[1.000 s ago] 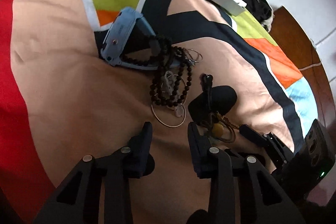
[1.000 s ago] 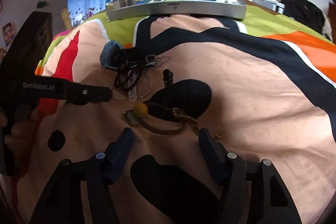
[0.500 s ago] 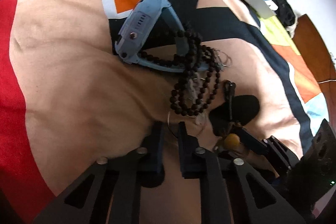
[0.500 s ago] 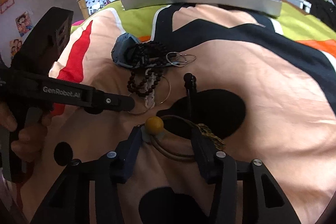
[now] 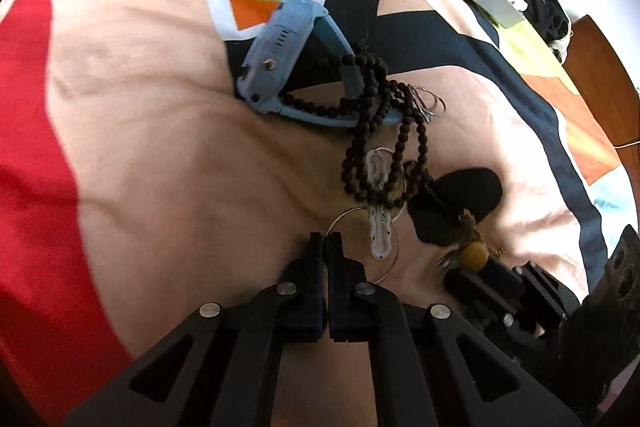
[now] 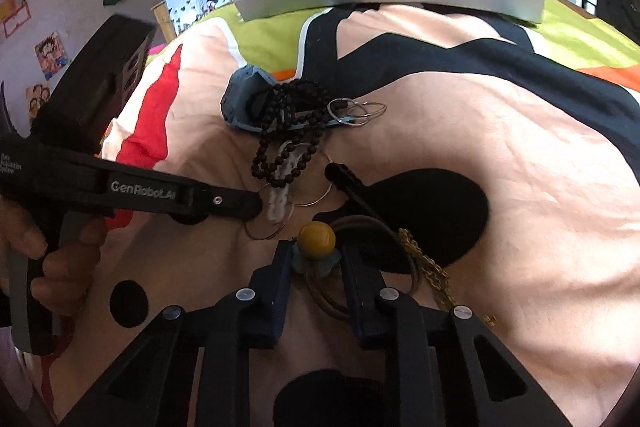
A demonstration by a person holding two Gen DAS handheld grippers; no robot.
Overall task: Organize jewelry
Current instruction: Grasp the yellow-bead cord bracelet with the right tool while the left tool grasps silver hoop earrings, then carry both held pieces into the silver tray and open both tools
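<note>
Black left gripper (image 5: 327, 241) pinched shut on thin wire hoop (image 5: 390, 259); right gripper (image 6: 314, 259) clenched around yellow-beaded cord bracelet (image 6: 317, 238) on patterned bedspread (image 6: 540, 187).

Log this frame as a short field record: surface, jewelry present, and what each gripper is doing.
surface: patterned bedspread
pile: blue watch draped with dark bead strand; white charm below it
left gripper: fingers closed on thin wire hoop
right gripper: fingers either side of yellow bead on brown cord, contact unclear
also nearby: gold chain, silver rings
</note>
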